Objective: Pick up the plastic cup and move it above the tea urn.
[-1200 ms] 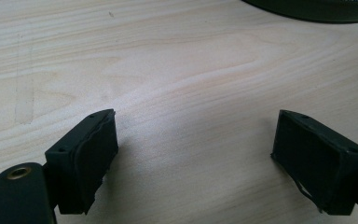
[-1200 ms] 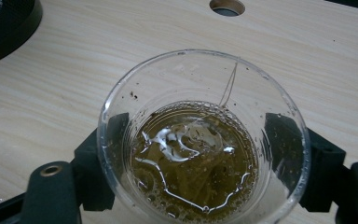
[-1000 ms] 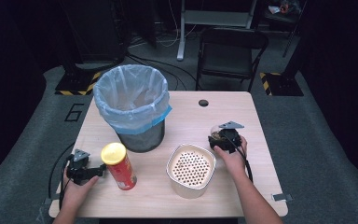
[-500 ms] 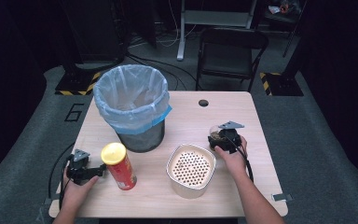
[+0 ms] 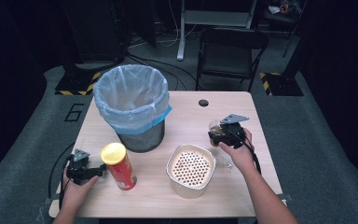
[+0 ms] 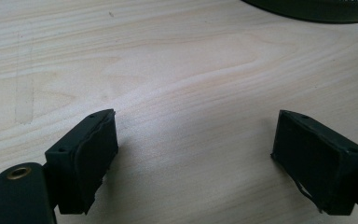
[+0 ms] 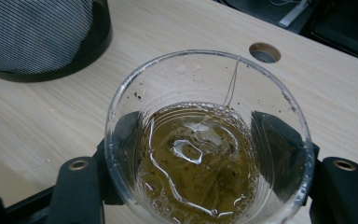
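Observation:
My right gripper (image 5: pixel 216 132) is shut on a clear plastic cup (image 5: pixel 214 125) at the table's right side, held a little above the wood. In the right gripper view the cup (image 7: pixel 200 154) holds brownish liquid with bubbles, and the black pads (image 7: pixel 279 149) press its wall from both sides; the jaws have just been closing on it. My left gripper (image 5: pixel 99 171) rests at the front left beside a red chips can (image 5: pixel 119 165) with a yellow lid. Its jaws stand open over bare wood (image 6: pixel 193 154), with nothing between them.
A black mesh bin (image 5: pixel 131 105) lined with a pale blue bag stands at the back left. A white container (image 5: pixel 191 170) with a perforated top sits front centre, just left of my right hand. A cable hole (image 5: pixel 203 102) lies behind the cup. A folding chair (image 5: pixel 230 51) stands beyond the table.
My right gripper has risen with the cup in it. The left gripper, the can and the white container have stayed where they were.

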